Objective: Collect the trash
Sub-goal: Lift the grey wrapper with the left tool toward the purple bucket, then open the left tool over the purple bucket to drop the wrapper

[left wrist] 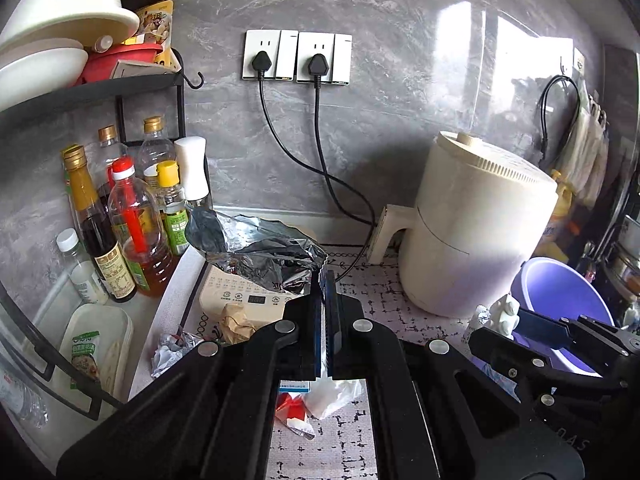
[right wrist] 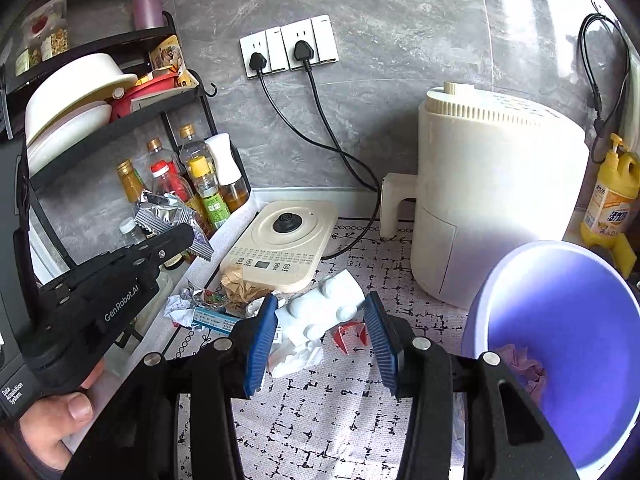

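My left gripper (left wrist: 326, 280) is shut on a crumpled silver foil bag (left wrist: 256, 246) and holds it up above the counter; it also shows in the right wrist view (right wrist: 168, 210). My right gripper (right wrist: 320, 312) is open, its blue pads either side of a white blister pack (right wrist: 320, 312) lying on the mat. White tissue (right wrist: 296, 358), a red scrap (right wrist: 352, 332), a blue-and-white box (right wrist: 212, 318), brown paper (right wrist: 240, 284) and crumpled wrappers (right wrist: 188, 300) lie around it. A purple bin (right wrist: 560, 320) stands at the right with a crumpled piece inside.
A cream induction base (right wrist: 288, 240) and a cream air fryer (right wrist: 492, 208) stand at the back, both plugged into wall sockets (right wrist: 288, 46). A rack with bottles (right wrist: 208, 192) and bowls (right wrist: 72, 96) fills the left. A yellow bottle (right wrist: 612, 196) is far right.
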Demonstrator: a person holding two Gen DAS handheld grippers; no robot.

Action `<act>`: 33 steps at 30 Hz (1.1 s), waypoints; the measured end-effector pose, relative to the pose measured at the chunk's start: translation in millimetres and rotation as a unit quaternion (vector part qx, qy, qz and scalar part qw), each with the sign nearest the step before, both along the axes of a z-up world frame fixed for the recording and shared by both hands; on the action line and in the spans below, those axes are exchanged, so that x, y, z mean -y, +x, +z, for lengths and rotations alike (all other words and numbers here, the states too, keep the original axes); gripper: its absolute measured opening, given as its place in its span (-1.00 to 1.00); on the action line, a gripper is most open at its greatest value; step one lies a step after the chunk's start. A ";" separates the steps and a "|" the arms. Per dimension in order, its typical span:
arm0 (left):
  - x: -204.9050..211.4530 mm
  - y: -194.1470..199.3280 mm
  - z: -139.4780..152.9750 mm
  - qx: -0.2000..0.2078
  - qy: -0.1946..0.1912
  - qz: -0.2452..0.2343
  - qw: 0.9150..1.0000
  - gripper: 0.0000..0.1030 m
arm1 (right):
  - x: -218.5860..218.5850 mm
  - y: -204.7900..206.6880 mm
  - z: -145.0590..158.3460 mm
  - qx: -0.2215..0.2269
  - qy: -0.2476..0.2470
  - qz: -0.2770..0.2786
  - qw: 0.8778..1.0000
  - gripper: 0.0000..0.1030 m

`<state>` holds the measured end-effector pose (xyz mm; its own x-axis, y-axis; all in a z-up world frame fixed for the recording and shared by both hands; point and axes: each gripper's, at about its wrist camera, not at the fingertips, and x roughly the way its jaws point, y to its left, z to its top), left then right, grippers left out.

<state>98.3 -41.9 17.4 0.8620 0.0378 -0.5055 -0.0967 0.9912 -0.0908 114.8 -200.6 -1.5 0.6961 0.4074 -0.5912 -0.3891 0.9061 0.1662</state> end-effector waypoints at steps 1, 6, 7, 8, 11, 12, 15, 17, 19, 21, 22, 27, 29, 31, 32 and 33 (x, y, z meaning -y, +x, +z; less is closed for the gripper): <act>5.0 0.4 2.2 0.003 0.001 -0.007 1.000 -0.95 | 5.1 -1.9 3.3 0.003 0.002 -0.006 1.000 -0.13; 31.5 4.5 11.3 0.015 0.003 -0.043 0.999 -0.95 | 32.9 -12.0 15.9 0.018 0.009 -0.043 0.999 -0.13; 37.6 4.9 12.9 0.017 0.003 -0.051 0.999 -0.95 | 38.9 -14.1 18.2 0.021 0.010 -0.050 0.998 -0.13; 43.5 5.8 14.2 0.019 0.003 -0.059 0.998 -0.95 | 44.6 -15.6 19.8 0.023 0.011 -0.058 0.998 -0.13; 62.2 9.1 18.4 0.024 0.003 -0.082 0.996 -0.95 | 62.0 -18.6 25.3 0.029 0.013 -0.080 0.996 -0.13; 68.3 10.5 19.4 0.025 0.003 -0.090 0.996 -0.95 | 68.1 -19.8 26.8 0.031 0.014 -0.088 0.996 -0.13; 86.1 14.1 21.6 0.027 0.001 -0.111 0.993 -0.95 | 87.5 -23.1 30.3 0.035 0.017 -0.110 0.993 -0.13; 97.5 16.6 22.0 0.028 0.001 -0.125 0.992 -0.95 | 100.4 -25.9 31.3 0.037 0.018 -0.126 0.991 -0.13; 109.2 18.5 21.9 0.028 0.001 -0.137 0.990 -0.95 | 114.7 -28.2 31.9 0.040 0.019 -0.145 0.988 -0.13; 120.6 20.1 22.1 0.029 0.002 -0.149 0.988 -0.95 | 127.8 -28.7 32.1 0.039 0.022 -0.159 0.986 -0.11; 125.8 21.0 22.1 0.028 0.002 -0.154 0.988 -0.95 | 133.1 -28.4 32.3 0.040 0.019 -0.168 0.985 -0.11; 150.1 26.4 21.3 0.025 0.005 -0.175 0.984 -0.95 | 169.7 -34.5 35.6 0.058 0.035 -0.228 0.971 0.68; 158.7 28.3 20.7 0.024 0.005 -0.183 0.983 -0.95 | 179.1 -34.8 35.7 0.055 0.033 -0.234 0.970 0.68; 167.0 29.2 20.5 0.023 0.005 -0.192 0.981 -0.95 | 187.7 -38.2 35.3 0.056 0.034 -0.240 0.969 0.68; 171.2 29.1 20.4 0.023 0.005 -0.197 0.980 -0.96 | 191.5 -40.0 35.0 0.055 0.035 -0.243 0.968 0.68; 175.6 28.8 20.2 0.022 0.005 -0.202 0.979 -0.95 | 195.2 -41.3 34.6 0.054 0.036 -0.246 0.967 0.68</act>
